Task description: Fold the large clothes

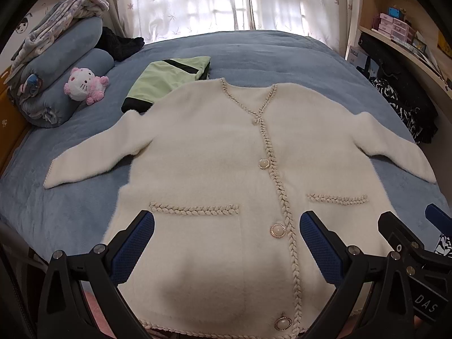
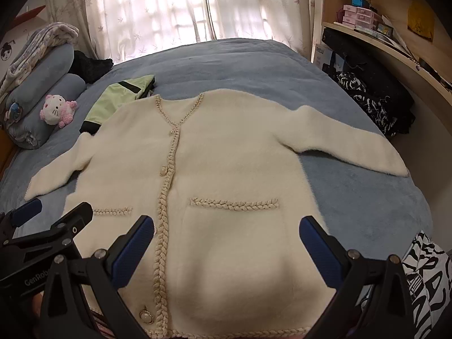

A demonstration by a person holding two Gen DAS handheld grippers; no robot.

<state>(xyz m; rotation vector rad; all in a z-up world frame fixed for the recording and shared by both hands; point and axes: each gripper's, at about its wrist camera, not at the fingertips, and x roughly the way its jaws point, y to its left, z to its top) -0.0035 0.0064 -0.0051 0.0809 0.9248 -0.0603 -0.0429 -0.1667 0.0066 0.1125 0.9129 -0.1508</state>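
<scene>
A: Start at the left. What lies on the bed (image 1: 282,56)?

B: Rolled blue bedding (image 1: 70,65) is stacked at the left edge, with a patterned blanket (image 1: 62,19) on top. A pink-and-white plush cat (image 1: 83,84) leans against the lower roll. Beside it lies a folded green garment (image 1: 166,80) with black trim; its near corner sits under the shoulder of the cardigan.

A: And the cardigan itself?

B: The cream cardigan (image 1: 214,155) lies flat on the blue cover, front up and buttoned, neckline toward the curtains (image 1: 197,0). Both sleeves are spread outward. Braided trim runs down the placket and across both pockets. The hem reaches the near edge of the bed.

A: State of the left gripper?

B: The left gripper (image 1: 226,226) is above the lower half of the cardigan. Its blue-padded fingers (image 1: 135,243) are spread wide and hold nothing.

A: The right gripper?

B: The right gripper (image 2: 226,231) is just beside the left, over the pocket on that side. Its fingers (image 2: 322,251) are likewise wide apart and empty. Whether either tool touches the fabric cannot be determined.

A: Far right?

B: A wooden shelf unit (image 2: 395,56) with small boxes, and black-and-white patterned clothing (image 2: 367,99) heaped below it.
</scene>
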